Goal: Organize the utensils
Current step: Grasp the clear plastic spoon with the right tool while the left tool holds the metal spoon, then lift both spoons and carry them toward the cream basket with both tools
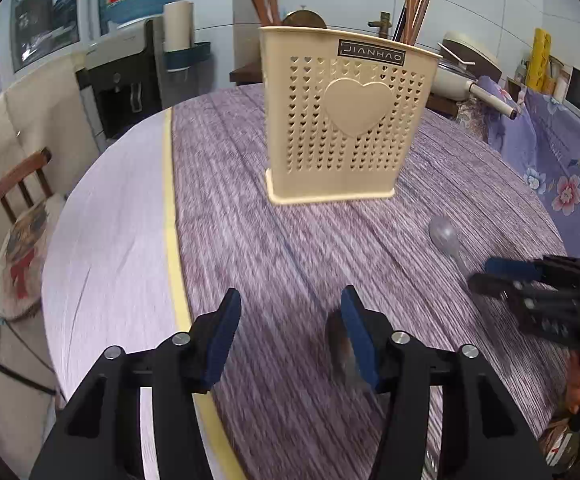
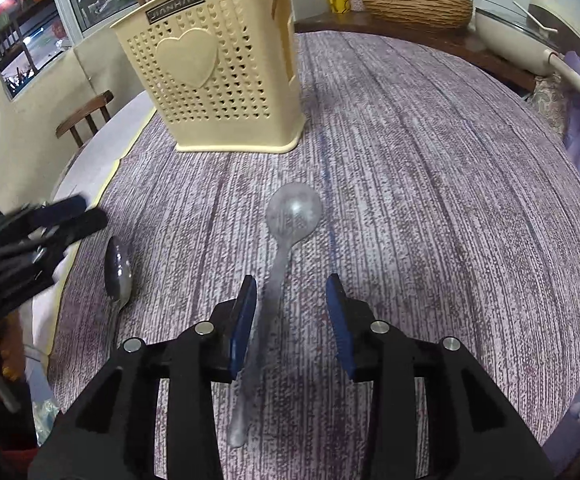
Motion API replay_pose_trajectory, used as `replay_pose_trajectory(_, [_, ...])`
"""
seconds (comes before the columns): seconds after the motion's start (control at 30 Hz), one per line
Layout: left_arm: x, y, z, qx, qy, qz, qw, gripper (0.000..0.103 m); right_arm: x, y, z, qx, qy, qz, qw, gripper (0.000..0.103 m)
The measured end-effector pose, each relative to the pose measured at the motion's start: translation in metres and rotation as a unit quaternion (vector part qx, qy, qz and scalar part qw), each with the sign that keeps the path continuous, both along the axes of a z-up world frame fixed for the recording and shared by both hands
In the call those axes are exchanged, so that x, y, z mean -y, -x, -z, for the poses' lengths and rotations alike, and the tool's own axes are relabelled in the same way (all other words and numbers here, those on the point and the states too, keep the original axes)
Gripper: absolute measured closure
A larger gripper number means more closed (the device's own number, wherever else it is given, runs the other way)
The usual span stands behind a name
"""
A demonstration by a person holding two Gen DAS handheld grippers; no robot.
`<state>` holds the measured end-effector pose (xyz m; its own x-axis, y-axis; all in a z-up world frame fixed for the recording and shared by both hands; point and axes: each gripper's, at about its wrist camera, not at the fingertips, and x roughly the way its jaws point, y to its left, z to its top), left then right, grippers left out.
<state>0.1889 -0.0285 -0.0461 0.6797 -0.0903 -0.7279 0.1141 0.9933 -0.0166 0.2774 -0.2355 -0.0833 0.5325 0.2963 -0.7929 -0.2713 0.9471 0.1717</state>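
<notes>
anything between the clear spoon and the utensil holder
Nothing: bare tablecloth separates the clear spoon from the utensil holder, seen in the right wrist view.

"JIANHAO" label on cream utensil holder (image 1: 349,120)

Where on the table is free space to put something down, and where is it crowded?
Free: the wide stretch of table to the right of the clear plastic spoon, up to the far edge. Also the pale strip left of the yellow band. Crowded: the near middle, where the metal spoon, the plastic spoon and both grippers lie below the utensil holder.
</notes>
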Motion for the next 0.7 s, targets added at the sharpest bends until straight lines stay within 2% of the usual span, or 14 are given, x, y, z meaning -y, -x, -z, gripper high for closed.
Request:
replay_pose_trajectory(0.1, [0.009, 0.015, 0.01, -0.018, -0.01, -0.011, 0.9997, 0.045, -0.001, -0.004, 0.002, 0.001, 0.005, 0.002, 1.0, 0.066])
replay_pose_trajectory(0.27, [0.025, 0.013, 0.024, -0.046, 0.003, -0.023, 0.9987, 0.045, -0.009, -0.002, 0.003, 0.009, 0.023, -0.001, 1.0, 0.065])
replay_pose_trajectory(0.3, [0.028, 0.012, 0.025, -0.047, 0.006, -0.027, 0.9985, 0.045, -0.008, -0.001, 0.003, 0.01, 0.024, -0.001, 1.0, 0.064])
replay_pose_trajectory(0.43, [0.045, 0.007, 0.029, -0.037, -0.027, -0.045, 0.9979, 0.046, 0.0, 0.001, 0.004, 0.009, 0.018, 0.009, 1.0, 0.062])
replay_pose_trajectory(0.57, [0.055, -0.001, 0.03, -0.034, -0.038, -0.049, 0.9975, 0.046, 0.004, 0.0, 0.005, 0.01, 0.013, 0.011, 1.0, 0.062])
replay_pose_trajectory(0.7, [0.056, -0.01, 0.029, -0.034, -0.037, -0.051, 0.9974, 0.052, 0.004, -0.003, 0.004, 0.009, 0.014, 0.014, 1.0, 0.062])
